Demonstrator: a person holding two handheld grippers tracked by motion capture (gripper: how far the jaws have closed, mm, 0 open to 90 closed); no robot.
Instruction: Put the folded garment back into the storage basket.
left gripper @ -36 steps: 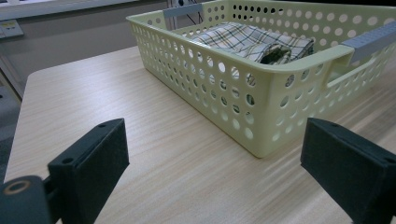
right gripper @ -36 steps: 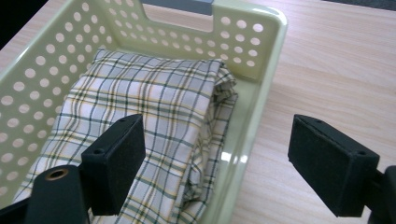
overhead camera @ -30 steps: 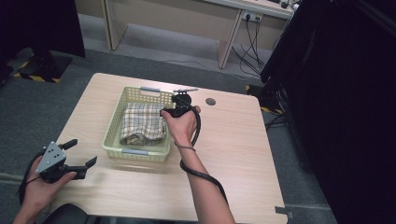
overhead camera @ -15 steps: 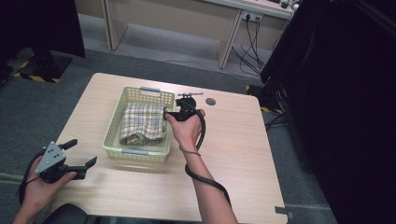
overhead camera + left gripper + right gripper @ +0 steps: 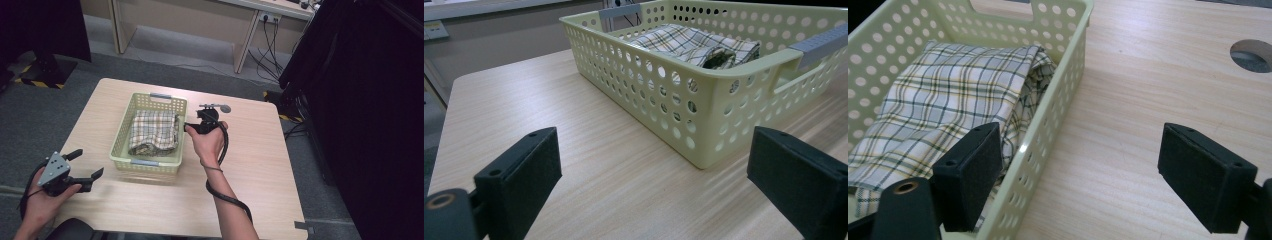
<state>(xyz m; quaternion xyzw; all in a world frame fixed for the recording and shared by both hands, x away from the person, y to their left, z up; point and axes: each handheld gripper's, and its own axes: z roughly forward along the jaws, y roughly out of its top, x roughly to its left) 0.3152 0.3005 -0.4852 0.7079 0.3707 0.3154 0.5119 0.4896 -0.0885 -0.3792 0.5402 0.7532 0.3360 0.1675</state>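
plaid cloth (image 5: 152,132) lies folded inside the green basket (image 5: 126,132) on the counter (image 5: 260,165). my right claw (image 5: 192,122) hangs spread apart over the basket's right rim; my left claw (image 5: 85,165) gapes wide, well apart.

Black hand-held gripper (image 5: 84,170) w/ grey triangular plate, black trailing cable, bare forearms.

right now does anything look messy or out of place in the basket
Mostly tidy. The folded plaid cloth lies inside the green basket, but its edge nearest the right gripper bunches up against the basket wall.
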